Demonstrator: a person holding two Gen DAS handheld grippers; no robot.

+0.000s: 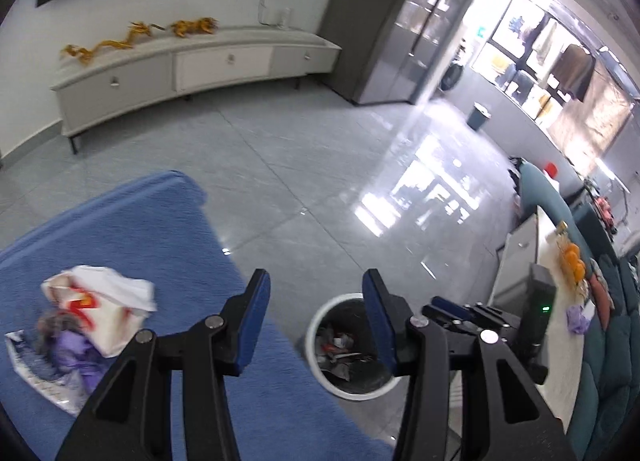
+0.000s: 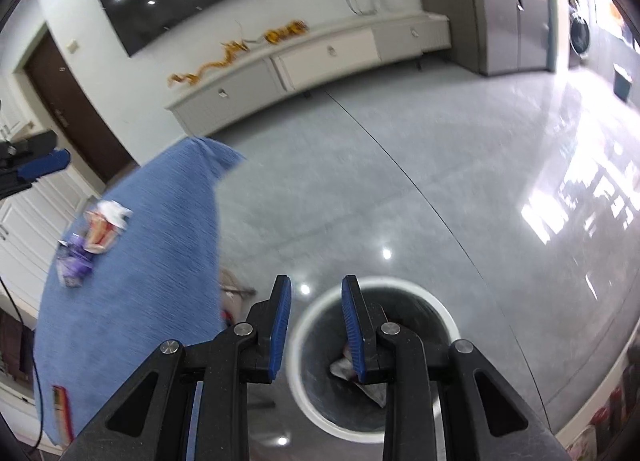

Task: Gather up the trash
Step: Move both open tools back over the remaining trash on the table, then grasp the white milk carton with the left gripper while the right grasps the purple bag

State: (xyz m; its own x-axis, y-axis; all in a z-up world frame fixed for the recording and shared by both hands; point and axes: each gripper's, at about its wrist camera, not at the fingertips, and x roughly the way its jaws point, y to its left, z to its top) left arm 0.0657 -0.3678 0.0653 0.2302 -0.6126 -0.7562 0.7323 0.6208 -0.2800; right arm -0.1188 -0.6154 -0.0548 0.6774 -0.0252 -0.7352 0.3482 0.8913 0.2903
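A white-rimmed trash bin (image 1: 320,375) stands on the floor beside the blue-covered table (image 1: 160,245), with crumpled wrappers (image 1: 340,349) inside. My left gripper (image 1: 317,276) hangs above the bin's left side, open with nothing between its pads. On the table lie a white paper bag with red and yellow print (image 1: 100,313), a purple wrapper (image 1: 74,353) and clear plastic. My right gripper (image 2: 316,281) hovers over the bin (image 2: 440,315), open and empty, above the trash (image 2: 344,369) in it. The table pile (image 2: 100,229) lies far to its left.
A long white TV cabinet (image 1: 192,69) runs along the far wall under a dark screen. Glossy grey floor tiles (image 1: 320,165) spread between. A teal sofa (image 1: 608,341) and a pale side table with oranges (image 1: 572,261) stand right. A coloured packet (image 2: 62,409) lies at the table's near edge.
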